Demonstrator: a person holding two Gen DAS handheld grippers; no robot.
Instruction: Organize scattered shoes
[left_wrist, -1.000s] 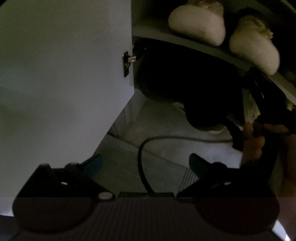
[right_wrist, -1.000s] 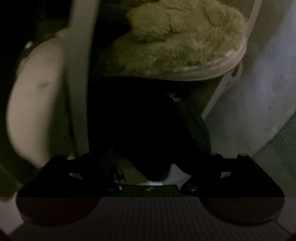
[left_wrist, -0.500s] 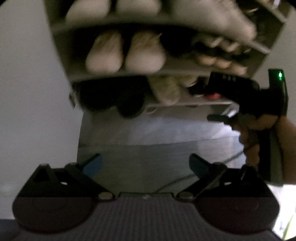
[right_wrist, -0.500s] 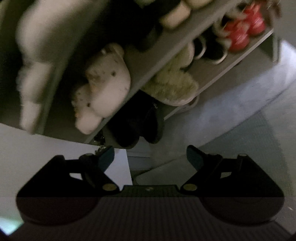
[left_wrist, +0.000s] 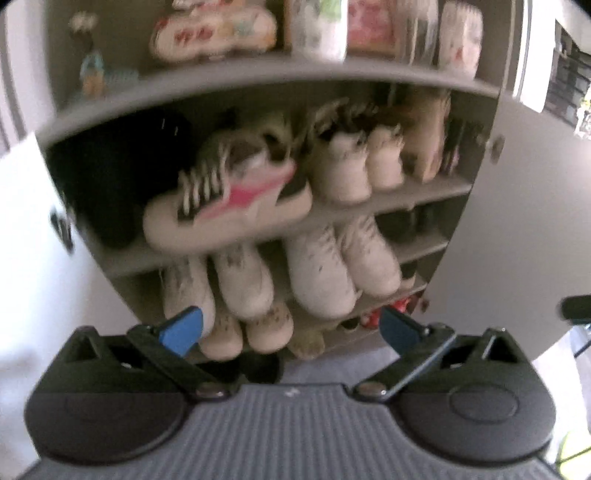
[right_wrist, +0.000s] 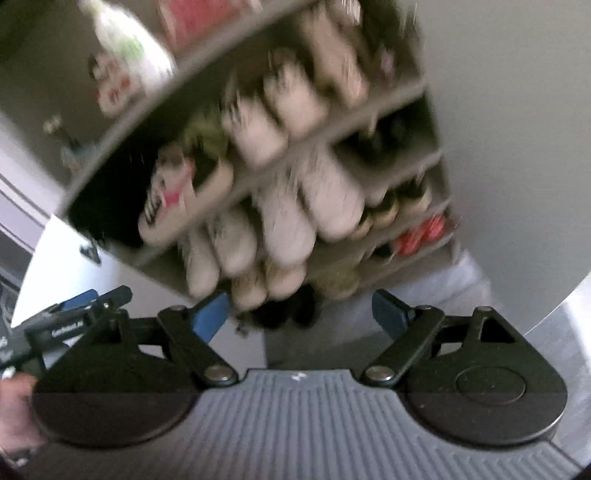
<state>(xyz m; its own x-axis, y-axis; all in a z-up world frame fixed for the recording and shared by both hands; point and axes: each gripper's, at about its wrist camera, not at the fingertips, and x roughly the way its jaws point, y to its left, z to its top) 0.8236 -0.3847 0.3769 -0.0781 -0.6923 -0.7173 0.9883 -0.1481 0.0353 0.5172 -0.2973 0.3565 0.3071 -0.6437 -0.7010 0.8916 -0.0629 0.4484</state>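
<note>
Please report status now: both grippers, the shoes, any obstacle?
Both hand-held grippers open, empty. Pink-striped sneaker lies crosswise on shelf. Nothing in the way.

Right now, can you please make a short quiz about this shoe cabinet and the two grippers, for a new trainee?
1. True or false: the left gripper is shut on a shoe.
2. Which shoe lies sideways across its shelf? A) the white sneaker with pink stripe B) the red shoes C) the black shoes on the floor
3. Fill in: the red shoes sit on a ____ shelf of the cabinet, below the white pairs.

Key
1. False; both it and the right gripper are open and hold nothing.
2. A
3. lower
</note>
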